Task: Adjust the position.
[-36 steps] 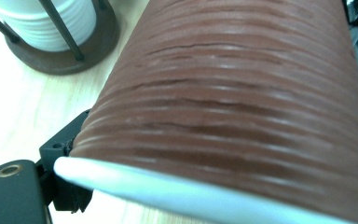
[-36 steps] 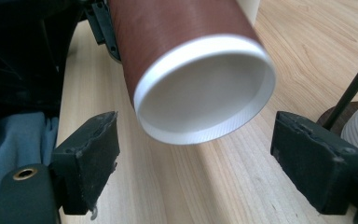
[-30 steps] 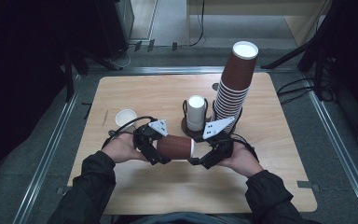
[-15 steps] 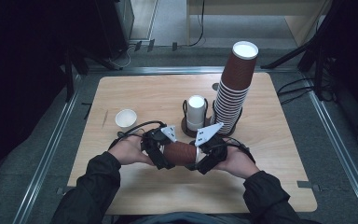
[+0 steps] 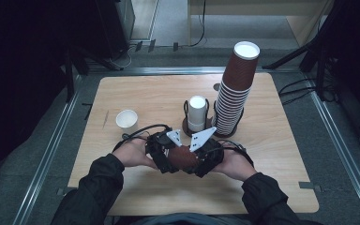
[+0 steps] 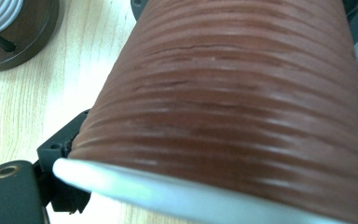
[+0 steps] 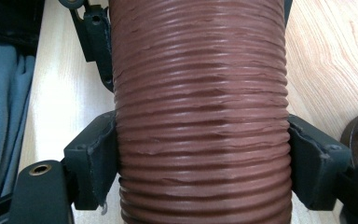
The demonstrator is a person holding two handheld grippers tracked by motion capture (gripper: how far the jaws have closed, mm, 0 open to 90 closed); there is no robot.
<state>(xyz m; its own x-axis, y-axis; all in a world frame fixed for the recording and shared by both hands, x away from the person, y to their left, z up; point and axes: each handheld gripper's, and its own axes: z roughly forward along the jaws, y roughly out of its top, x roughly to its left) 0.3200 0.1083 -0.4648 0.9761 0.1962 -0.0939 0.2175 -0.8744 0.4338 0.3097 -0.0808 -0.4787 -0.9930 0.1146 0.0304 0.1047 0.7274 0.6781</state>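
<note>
Fingers of the right gripper clamp both sides of the ribbed brown cup in its own view. From above, the cup lies sideways between the left gripper and right gripper, at 6 o'clock from the holder on the surface. Left gripper view shows the white rim close up; whether those fingers grip, I cannot tell.

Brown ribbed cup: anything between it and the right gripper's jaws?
Nothing visible. In the right gripper view both black jaws press straight against the sides of the brown ribbed cup, with no gap or object between. In the high view the right gripper and left gripper meet at that cup above the table.
</note>
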